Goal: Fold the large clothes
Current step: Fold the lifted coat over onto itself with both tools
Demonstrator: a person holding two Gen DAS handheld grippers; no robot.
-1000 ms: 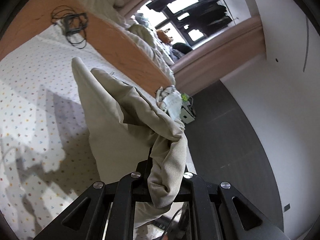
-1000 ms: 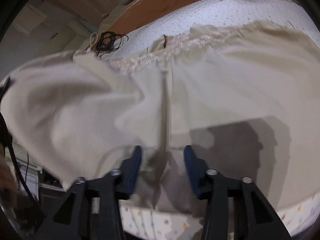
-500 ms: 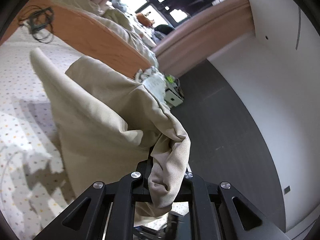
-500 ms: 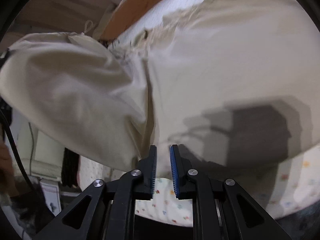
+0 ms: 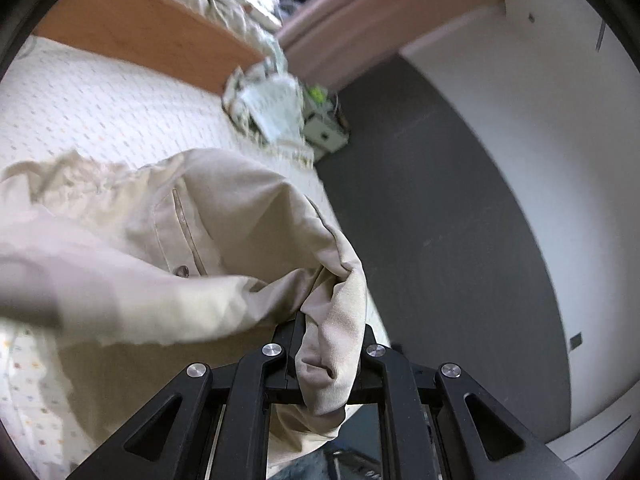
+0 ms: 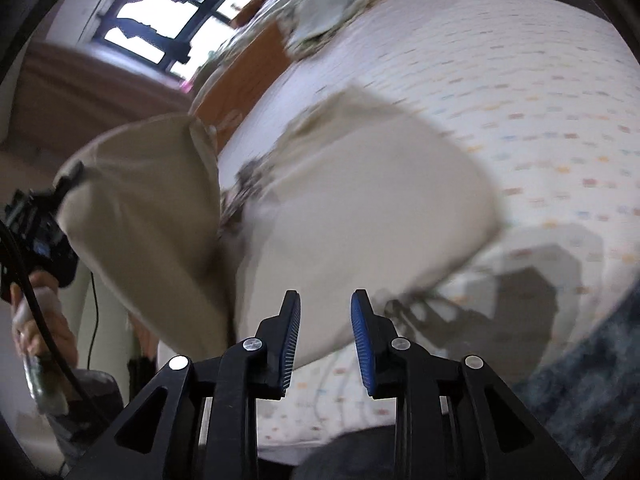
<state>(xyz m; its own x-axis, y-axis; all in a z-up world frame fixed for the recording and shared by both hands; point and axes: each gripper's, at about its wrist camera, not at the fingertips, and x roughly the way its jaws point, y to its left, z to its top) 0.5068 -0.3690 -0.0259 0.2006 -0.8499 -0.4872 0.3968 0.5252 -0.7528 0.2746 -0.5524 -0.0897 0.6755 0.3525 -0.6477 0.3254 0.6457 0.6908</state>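
Note:
A large beige garment (image 5: 208, 220) lies partly on a bed with a white dotted sheet (image 5: 100, 104). My left gripper (image 5: 326, 332) is shut on a bunched edge of the garment and holds it off the bed's side. In the right wrist view the garment (image 6: 360, 208) lies folded over on the sheet (image 6: 540, 80), with one part lifted at the left. My right gripper (image 6: 325, 320) is open and empty, its blue pads (image 6: 294, 336) just in front of the garment's near edge. The left gripper (image 6: 36, 224) shows at the left edge of that view.
An orange wooden bed frame (image 5: 152, 36) runs along the far side. A crumpled pale cloth (image 5: 268, 104) lies at the bed's corner. A dark grey floor (image 5: 440, 220) and white wall (image 5: 540, 100) are to the right. A dark blue fabric (image 6: 592, 392) is at the lower right.
My right gripper has opened and let go of the garment, and pulled back from it. My left gripper has swung the held edge lower over the bed.

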